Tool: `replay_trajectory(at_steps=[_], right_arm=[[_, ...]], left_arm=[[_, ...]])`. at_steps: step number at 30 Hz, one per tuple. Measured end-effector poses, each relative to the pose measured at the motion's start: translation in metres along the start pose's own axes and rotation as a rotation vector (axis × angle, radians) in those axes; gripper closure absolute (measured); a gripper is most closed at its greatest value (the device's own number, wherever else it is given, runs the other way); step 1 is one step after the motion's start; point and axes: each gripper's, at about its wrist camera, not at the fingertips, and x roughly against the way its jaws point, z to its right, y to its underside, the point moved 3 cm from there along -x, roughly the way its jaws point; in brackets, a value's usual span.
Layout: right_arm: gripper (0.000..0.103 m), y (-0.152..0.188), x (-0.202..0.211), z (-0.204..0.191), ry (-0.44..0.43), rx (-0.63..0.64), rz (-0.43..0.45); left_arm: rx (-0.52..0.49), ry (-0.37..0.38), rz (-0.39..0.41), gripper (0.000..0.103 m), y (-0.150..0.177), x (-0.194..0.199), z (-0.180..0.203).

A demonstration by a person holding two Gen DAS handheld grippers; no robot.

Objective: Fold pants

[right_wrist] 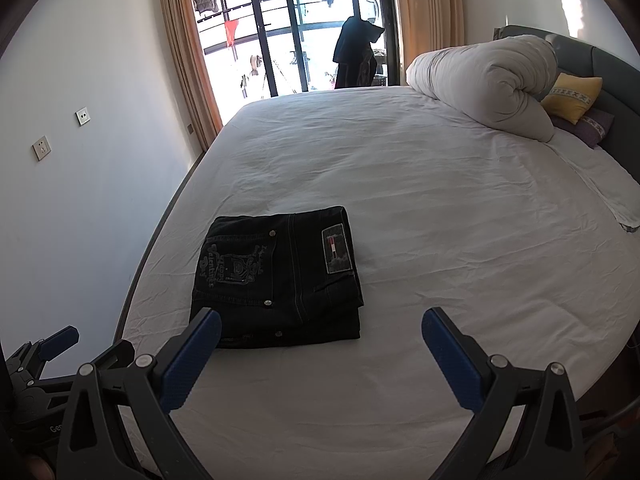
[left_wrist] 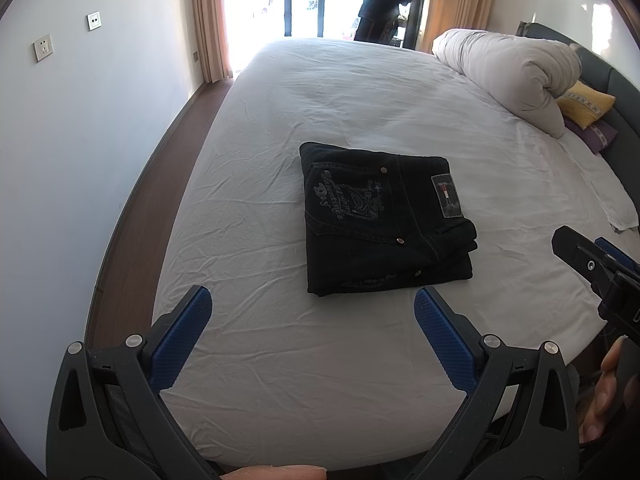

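Black denim, folded into a compact square stack, is what the pants have become; they lie flat on the white sheet of the bed, just ahead of both sets of jaws and touching neither. From the left gripper the stack sits straight out past the tips, slightly toward its right finger; from the right gripper it lies ahead and off to the left, its near corner hidden behind the left finger. Both jaws stand spread wide and hold nothing.

Judging by the thick layered edges on the stack's right side, this cloth should feel fairly heavy and firm for a garment, holding a crease well yet sagging if lifted by a single layer. The rough weave ought to grip well against the blue ribbed pads. A sound hold would pinch all layers together at the near edge, or at two opposite sides, so the fold does not spill open. The folding itself looks essentially finished.
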Motion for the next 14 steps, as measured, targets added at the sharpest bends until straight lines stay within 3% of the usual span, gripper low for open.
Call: replay_trajectory(at_steps=[14], right_arm=[[0.0, 0.0038, 0.0037, 0.0, -0.002, -0.001, -0.006]], left_arm=[[-0.021, 0.006, 0.01, 0.0, 0.0005, -0.0016, 0.0015]])
